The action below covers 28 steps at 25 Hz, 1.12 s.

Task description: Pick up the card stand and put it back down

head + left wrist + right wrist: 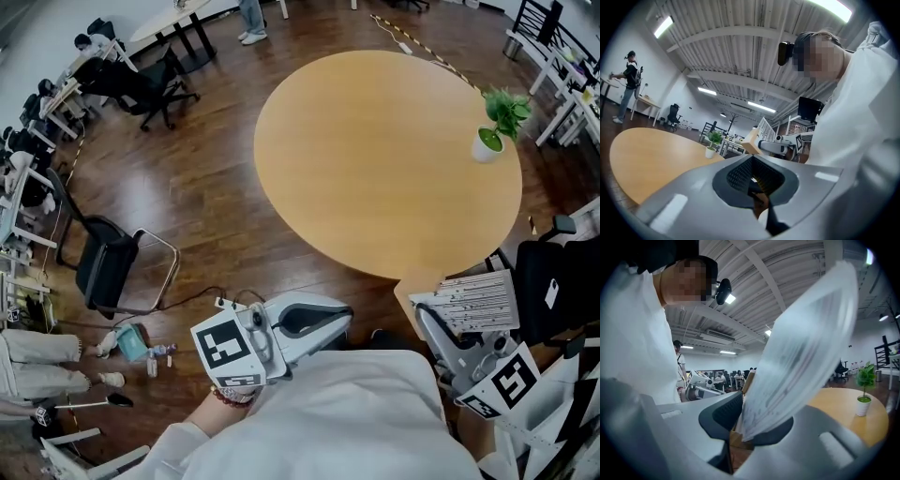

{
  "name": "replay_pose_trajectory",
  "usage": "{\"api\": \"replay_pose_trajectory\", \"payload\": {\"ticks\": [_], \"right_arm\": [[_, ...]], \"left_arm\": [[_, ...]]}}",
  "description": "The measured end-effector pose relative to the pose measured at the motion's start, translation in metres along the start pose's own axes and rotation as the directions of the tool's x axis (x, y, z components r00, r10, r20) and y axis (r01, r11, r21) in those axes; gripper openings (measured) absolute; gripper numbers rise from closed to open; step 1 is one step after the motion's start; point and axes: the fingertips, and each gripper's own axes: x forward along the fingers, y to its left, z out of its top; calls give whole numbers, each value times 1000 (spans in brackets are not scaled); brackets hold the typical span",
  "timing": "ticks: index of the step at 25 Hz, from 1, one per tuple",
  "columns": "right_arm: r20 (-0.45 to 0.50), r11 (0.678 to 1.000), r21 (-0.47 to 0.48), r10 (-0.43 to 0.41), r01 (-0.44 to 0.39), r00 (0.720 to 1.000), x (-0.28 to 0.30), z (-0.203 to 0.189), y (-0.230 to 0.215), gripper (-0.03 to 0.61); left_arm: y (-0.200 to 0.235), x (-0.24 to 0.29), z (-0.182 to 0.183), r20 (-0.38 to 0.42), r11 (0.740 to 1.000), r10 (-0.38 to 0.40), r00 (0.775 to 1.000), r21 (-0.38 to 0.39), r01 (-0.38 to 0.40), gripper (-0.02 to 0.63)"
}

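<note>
Currently clamping card stand (801, 348) by its base between right gripper (747, 430) jaws. Left gripper (754, 180) jaws shut, empty. Could pivot out, top-heavy above the jaws, if lowered tilted.

My left gripper (753, 177) and right gripper (740, 425): grey plastic shells, smooth, satin sheen. Pads (723, 414): black, rubbery-looking, fine dimpled texture, matt. Card stand (801, 343): clear glossy plastic sheet over printed paper, bare light wood base. Table (375, 159): pale wood top, smooth, matt. Floor (206, 187): dark wood planks, glossy, throwing back the lights. Plant pot (487, 146): white, smooth, looks glazed. My sleeve (356, 422): white cloth, matt. Chair (105, 267): black fabric, shiny metal tube frame.
</note>
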Motion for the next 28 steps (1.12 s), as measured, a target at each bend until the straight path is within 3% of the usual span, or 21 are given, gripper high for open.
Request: {"api": "replay_pose_trajectory", "payload": {"ticks": [4, 7, 12, 17, 23, 26, 28], "right_arm": [[-34, 1000, 13, 8, -8, 999, 18, -9, -3, 77], [-53, 999, 32, -3, 5, 999, 26, -17, -33, 77], [-54, 996, 83, -19, 23, 998, 50, -35, -118, 77], [-116, 985, 168, -19, 38, 993, 69, -77, -221, 76], [-321, 987, 131, -47, 94, 946, 144, -145, -368, 77], [-380, 993, 40, -90, 113, 921, 175, -168, -438, 77], [-426, 993, -24, -115, 115, 897, 194, -187, -474, 77]], "left_arm": [[21, -10, 5, -20, 1000, -3, 1000, 10, 3, -5], [37, 6, 13, 13, 1000, -4, 1000, 11, 4, -5], [85, 50, 20, -3, 999, 22, 1000, -26, -22, -5], [132, 86, 58, 42, 989, 145, 989, -14, -144, -5], [226, 80, 81, 74, 929, 363, 929, -108, -355, -5], [261, 76, 76, 58, 879, 464, 884, -151, -452, -5], [278, 69, 72, 52, 831, 540, 840, -193, -522, -5]]}}
